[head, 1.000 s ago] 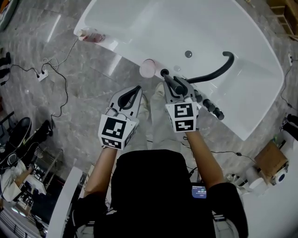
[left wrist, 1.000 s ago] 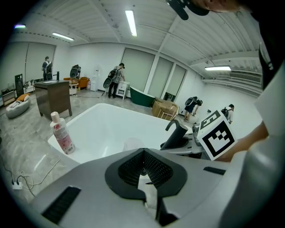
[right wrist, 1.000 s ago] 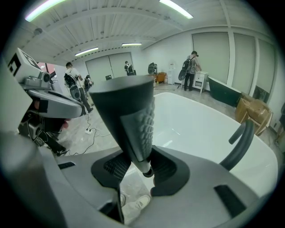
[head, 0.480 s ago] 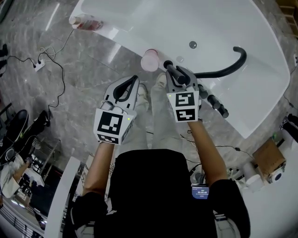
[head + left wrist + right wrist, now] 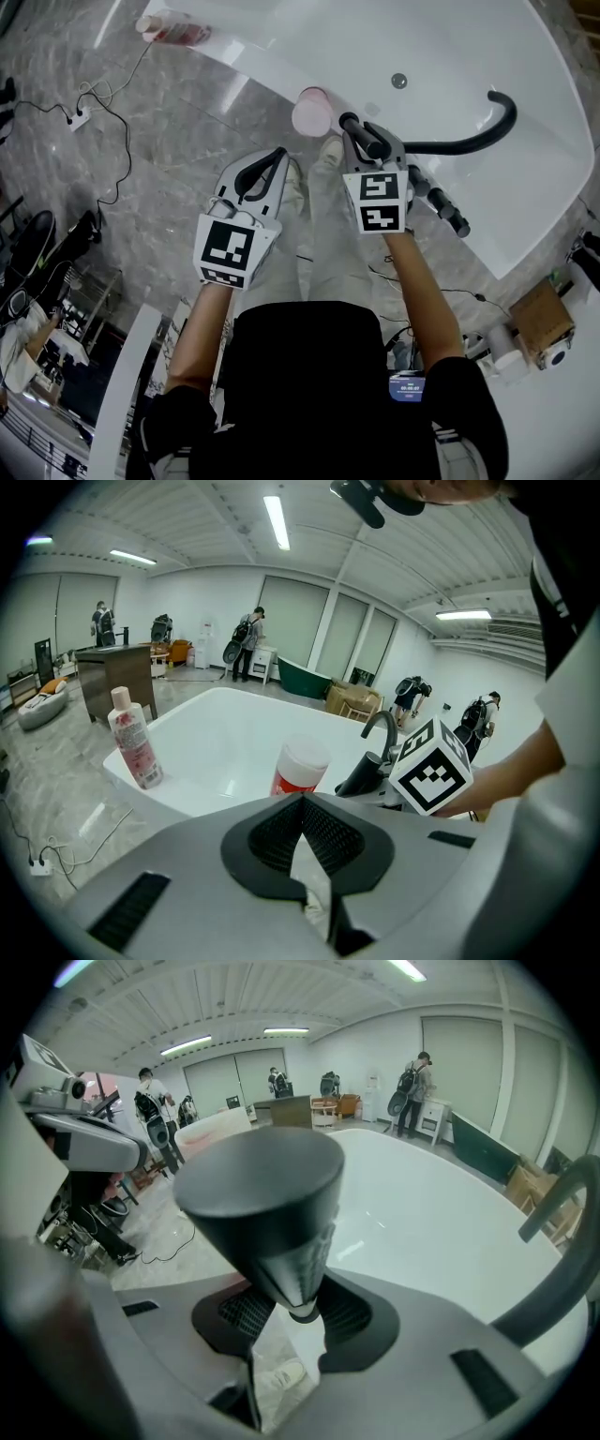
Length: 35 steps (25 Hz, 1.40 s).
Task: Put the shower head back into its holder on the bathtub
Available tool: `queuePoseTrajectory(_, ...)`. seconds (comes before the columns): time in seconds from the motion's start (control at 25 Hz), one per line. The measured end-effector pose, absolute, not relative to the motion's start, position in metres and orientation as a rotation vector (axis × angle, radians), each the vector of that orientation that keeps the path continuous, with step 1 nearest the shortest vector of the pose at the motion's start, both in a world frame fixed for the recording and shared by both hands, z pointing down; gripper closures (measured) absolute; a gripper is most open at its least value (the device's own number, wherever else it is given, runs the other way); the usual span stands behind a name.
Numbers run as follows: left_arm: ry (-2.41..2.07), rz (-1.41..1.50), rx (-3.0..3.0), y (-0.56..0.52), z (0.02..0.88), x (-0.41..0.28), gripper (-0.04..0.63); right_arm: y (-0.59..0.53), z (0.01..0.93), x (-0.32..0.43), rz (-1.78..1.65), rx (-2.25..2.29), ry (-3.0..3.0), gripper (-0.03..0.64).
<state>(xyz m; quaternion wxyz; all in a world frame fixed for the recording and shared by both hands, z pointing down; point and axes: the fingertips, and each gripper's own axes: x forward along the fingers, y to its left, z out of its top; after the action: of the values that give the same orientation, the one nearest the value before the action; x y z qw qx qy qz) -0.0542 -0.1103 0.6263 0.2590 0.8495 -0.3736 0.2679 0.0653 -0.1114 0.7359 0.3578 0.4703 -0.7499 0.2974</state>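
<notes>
The right claw [image 5: 375, 145] is clamped on the shower head [image 5: 360, 134]. In the right gripper view the pads sit either side of the narrow end of the black cone [image 5: 272, 1213], and its wide end reaches out past the fingertips of that claw [image 5: 298, 1305]. The left claw [image 5: 277, 156] is pressed together on nothing [image 5: 302, 803].

The shower head's long axis runs along the right claw's own line. In the head view it points up and slightly left, out over the near rim of the bathtub [image 5: 267, 77]. The right hand therefore carries the part, and the left claw waits well short of the rim over the floor.

I cannot pick out the holder itself. My judgement is that it sits on the rim among the black fittings [image 5: 439, 204], at the foot of the curved black pipe [image 5: 473, 141]. That would put it under or just right of the right claw, so the coming move turns on aiming the narrow end downward there. A red-labelled jar [image 5: 312, 111] stands just left of the shower head's tip, and a pink bottle [image 5: 173, 28] stands at the far corner.

Compared with a second ago, the grip is unchanged. The shower head keeps its place beside the jar, and the tub has slid upward in the head view.
</notes>
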Motion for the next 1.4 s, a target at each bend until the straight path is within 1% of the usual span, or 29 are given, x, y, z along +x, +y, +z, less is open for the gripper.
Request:
queuePoseTrajectory(0.64, -1.017, 0.739, 2.287, -0.104, 0.635, -0.058, 0.581, -0.115, 0.749, 0.059, 0.746, 1.182, -1.945, 0.48)
queuePoseTrajectory(0.88, -1.035, 0.74, 2.284, -0.104, 0.628, -0.062, 0.581, -0.115, 0.748, 0.059, 0.841, 1.199, -1.942, 0.471)
queuePoseTrajectory(1.08, -1.044, 0.73, 2.3, -0.109, 0.614, -0.06, 0.581, -0.116, 0.735, 0.061, 0.851, 1.211, -1.946, 0.453)
queuePoseTrajectory(1.4, -1.042, 0.702, 2.355, -0.116, 0.579, -0.056, 0.581, -0.11, 0.695, 0.061, 0.854, 1.239, -1.961, 0.451)
